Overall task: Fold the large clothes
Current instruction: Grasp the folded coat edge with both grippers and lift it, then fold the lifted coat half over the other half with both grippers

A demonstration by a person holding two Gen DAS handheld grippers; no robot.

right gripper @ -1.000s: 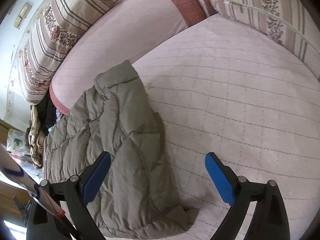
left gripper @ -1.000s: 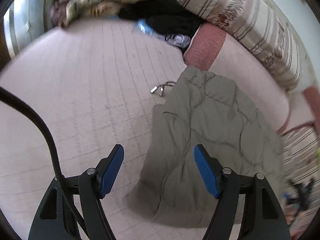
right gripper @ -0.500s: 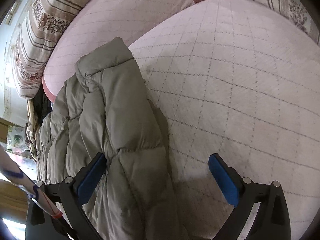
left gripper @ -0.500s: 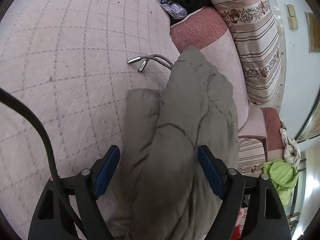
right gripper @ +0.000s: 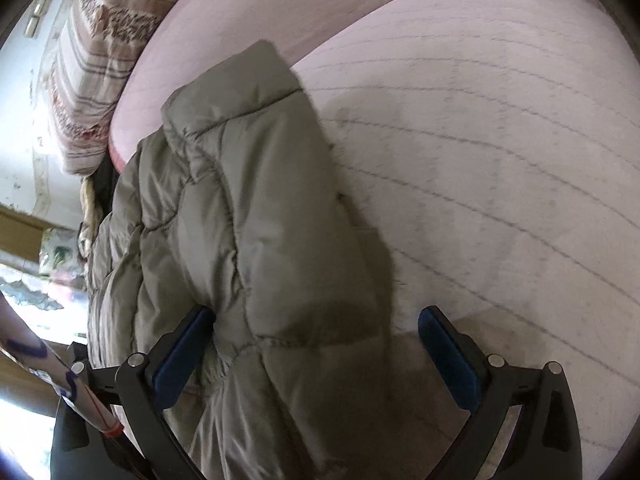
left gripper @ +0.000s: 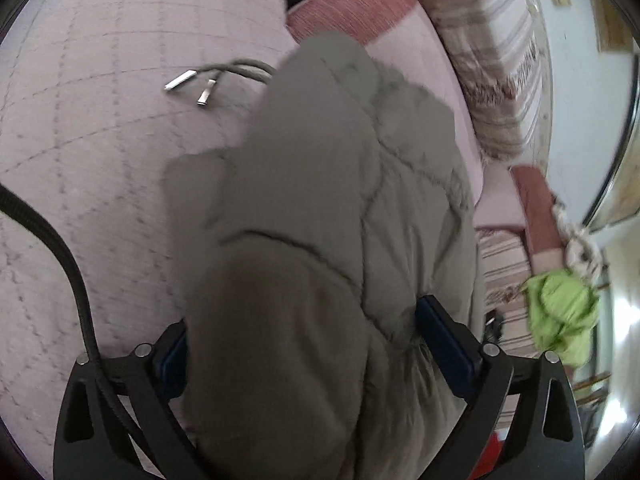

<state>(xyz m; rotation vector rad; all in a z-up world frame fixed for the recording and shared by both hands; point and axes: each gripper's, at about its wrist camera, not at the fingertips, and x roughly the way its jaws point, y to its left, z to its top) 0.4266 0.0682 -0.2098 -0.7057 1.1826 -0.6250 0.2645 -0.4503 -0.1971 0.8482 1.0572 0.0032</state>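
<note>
- Left gripper (left gripper: 300,344) sits at the bottom of its frame, jaws opening; the padded jacket (left gripper: 320,220) bulges between them, blue pads mostly buried in fabric. Blurred view, so I can't be sure, but it reads as straddling, not clamped.
- Right gripper (right gripper: 316,356) at lower centre: jaws spread wide, unclenched. Left pad touches the jacket's side; right pad hangs over bare quilted bedspread (right gripper: 500,140).
- Jacket lies bunched lengthwise on the bedspread, collar end toward the pink bolster (right gripper: 224,24) at upper left of the right view.
- Drawstring tips (left gripper: 192,86) lie loose on the bedspread, upper left of the left view.
- Risk: puffy fill. Closing on the bulge would likely grab one layer only, so the fold slips or skews.
- Risk: right jaw may pinch bedspread with the hem and drag it.
</note>
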